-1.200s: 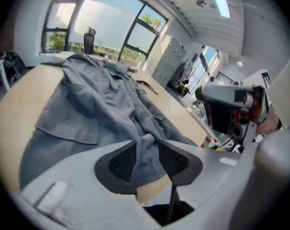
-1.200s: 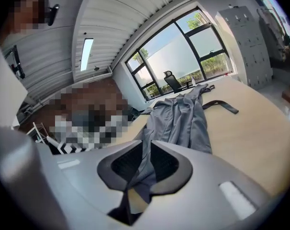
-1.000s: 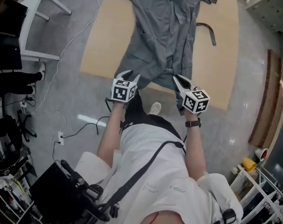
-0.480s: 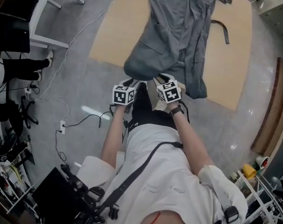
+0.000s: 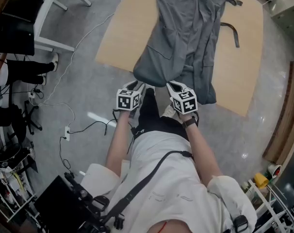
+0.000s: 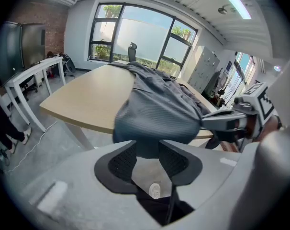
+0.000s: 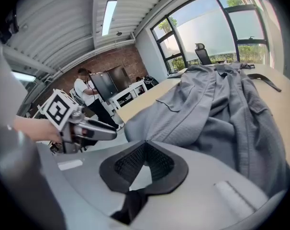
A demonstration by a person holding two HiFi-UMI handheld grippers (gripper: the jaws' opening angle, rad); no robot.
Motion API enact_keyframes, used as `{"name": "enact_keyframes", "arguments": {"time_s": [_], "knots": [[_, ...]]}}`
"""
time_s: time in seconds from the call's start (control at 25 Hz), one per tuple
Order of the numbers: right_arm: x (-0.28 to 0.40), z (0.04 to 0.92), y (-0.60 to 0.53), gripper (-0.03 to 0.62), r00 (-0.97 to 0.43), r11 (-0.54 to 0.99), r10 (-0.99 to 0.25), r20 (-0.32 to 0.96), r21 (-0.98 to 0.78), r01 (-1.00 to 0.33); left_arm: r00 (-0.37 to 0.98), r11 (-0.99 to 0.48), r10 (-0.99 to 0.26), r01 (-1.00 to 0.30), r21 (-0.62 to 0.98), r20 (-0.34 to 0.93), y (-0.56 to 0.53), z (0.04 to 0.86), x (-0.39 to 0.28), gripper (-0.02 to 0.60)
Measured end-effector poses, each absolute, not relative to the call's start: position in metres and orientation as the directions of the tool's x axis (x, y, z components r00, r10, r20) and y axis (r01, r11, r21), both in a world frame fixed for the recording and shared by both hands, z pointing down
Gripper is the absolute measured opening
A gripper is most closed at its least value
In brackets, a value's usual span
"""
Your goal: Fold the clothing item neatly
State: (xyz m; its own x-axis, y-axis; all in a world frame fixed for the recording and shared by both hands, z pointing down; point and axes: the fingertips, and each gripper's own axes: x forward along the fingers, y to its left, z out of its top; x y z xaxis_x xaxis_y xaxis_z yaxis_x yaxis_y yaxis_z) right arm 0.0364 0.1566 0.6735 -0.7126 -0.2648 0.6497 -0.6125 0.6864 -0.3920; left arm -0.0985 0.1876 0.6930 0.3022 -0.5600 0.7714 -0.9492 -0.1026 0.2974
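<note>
Both hands have drawn together at the near edge of the table — left gripper clamped on a bunched fold of the grey garment, right gripper with jaws just closed, pinching the hem beside it. Hem gathered, overhanging; the rest sprawls rumpled up the tabletop — folding barely begun

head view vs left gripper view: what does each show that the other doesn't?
Head view only: the person from above and a dark strap lying on the table beside the garment.
Left gripper view only: the windows, the ceiling, and the left gripper up close with its pads closed on the garment's hem.
Both: the gray garment spread on the wooden table, and the right gripper at the hem.
</note>
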Motion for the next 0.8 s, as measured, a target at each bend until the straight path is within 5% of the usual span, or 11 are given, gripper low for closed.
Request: {"name": "enact_keyframes", "arguments": {"time_s": [0.36,0.44,0.56,0.72,0.8], "knots": [[0.113,0.683,0.155,0.016,-0.586,0.609,-0.335,0.737,-0.305,-0.732,0.332,-0.118,-0.483,-0.941,0.316,0.810,0.174,0.732,-0.083,0.155],[0.117,0.698,0.155,0.109,-0.555,0.609,-0.328,0.764,-0.278,-0.743,0.337,-0.076,-0.480,-0.936,0.344,0.810,0.171,0.749,-0.075,0.156],[0.112,0.703,0.154,0.165,-0.546,0.632,-0.332,0.769,-0.248,-0.734,0.343,-0.019,-0.526,-0.920,0.392,0.779,0.160,0.757,-0.073,0.153],[0.094,0.714,0.146,0.157,-0.541,0.675,-0.331,0.773,-0.207,-0.708,0.349,-0.001,-0.573,-0.905,0.425,0.741,0.160,0.754,-0.071,0.030],[0.085,0.722,0.143,0.085,-0.531,0.702,-0.315,0.786,-0.184,-0.688,0.360,-0.004,-0.591,-0.896,0.444,0.722,0.168,0.745,-0.071,0.025]]}}
